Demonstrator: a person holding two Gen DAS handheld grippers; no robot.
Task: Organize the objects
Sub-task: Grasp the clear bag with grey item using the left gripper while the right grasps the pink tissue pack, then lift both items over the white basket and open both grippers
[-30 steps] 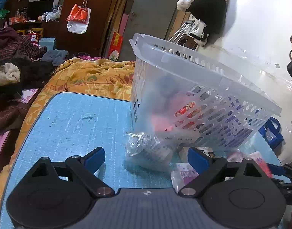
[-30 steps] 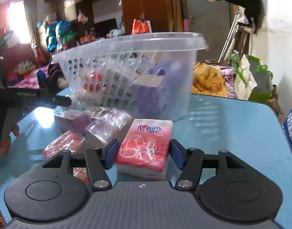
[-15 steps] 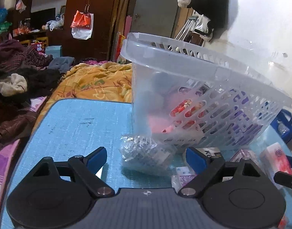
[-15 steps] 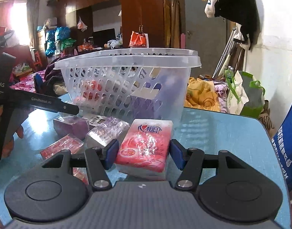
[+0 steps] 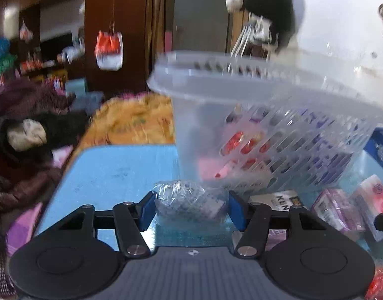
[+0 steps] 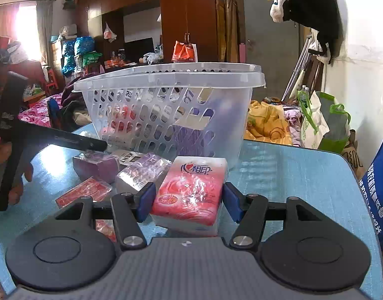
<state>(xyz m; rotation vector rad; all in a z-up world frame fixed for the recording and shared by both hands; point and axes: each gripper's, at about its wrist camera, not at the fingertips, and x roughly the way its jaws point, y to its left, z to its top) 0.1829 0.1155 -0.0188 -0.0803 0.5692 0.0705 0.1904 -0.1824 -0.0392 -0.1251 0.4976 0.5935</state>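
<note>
Our left tongs point(image 5: 190, 208) have closed in over the last second and now clamp the crinkly clear packet point(image 5: 189, 200), which sits just in front of the white basket point(image 5: 279, 95) on the blue table point(image 5: 116, 172). Our right tongs point(image 6: 189, 203) remain clamped on the pink tissue pack point(image 6: 191, 187), which has risen slightly in front of that basket. With both packs gripped, we judge the next step is lifting them over the basket's rim.

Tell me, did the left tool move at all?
Yes. The left tool has slid forward toward the basket, and its pads now sit on both sides of the clear packet, which earlier lay ahead of them.
</note>
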